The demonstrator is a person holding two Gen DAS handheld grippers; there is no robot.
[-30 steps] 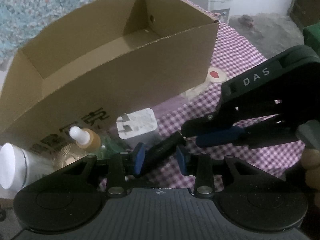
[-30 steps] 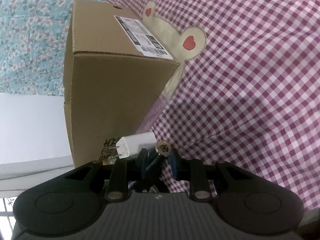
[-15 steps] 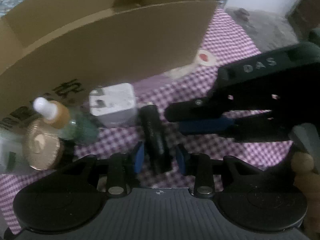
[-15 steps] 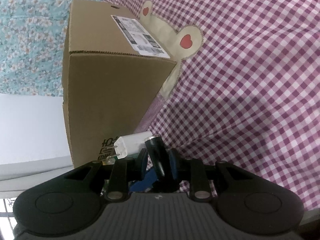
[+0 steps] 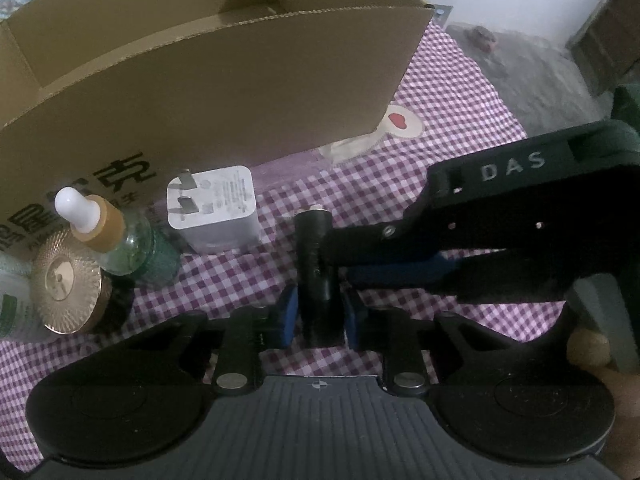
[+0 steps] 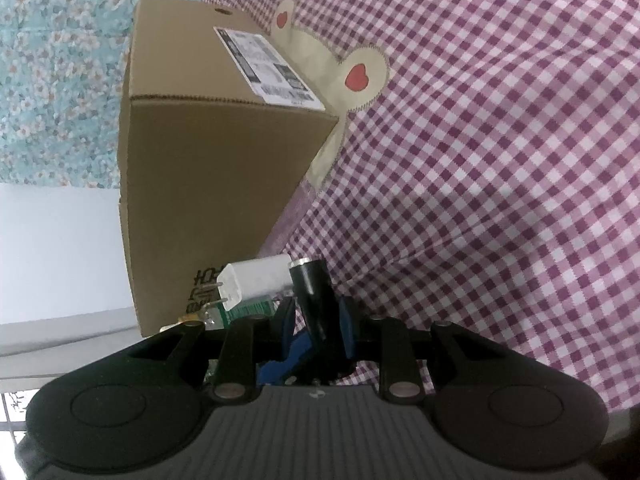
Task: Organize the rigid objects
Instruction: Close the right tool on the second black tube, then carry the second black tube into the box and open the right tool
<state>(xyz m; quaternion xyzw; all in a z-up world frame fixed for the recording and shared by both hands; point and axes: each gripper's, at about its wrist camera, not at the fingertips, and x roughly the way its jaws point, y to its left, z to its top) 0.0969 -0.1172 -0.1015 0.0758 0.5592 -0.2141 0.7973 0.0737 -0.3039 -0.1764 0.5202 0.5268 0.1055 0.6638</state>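
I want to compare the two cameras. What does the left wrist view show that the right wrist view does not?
Only the left wrist view: the gold round lid, the dropper bottle and the right tool from outside.
Only the right wrist view: the shipping label on the cardboard box.
Both: the box, the white charger, the black cylinder and the checked cloth.

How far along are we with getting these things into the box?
Nothing shows inside the cardboard box yet, as far as its interior is visible. In hand: the black tube, gripped by the right gripper, with the left gripper closing around it. Left: charger, dropper bottle, gold-lidded jar.
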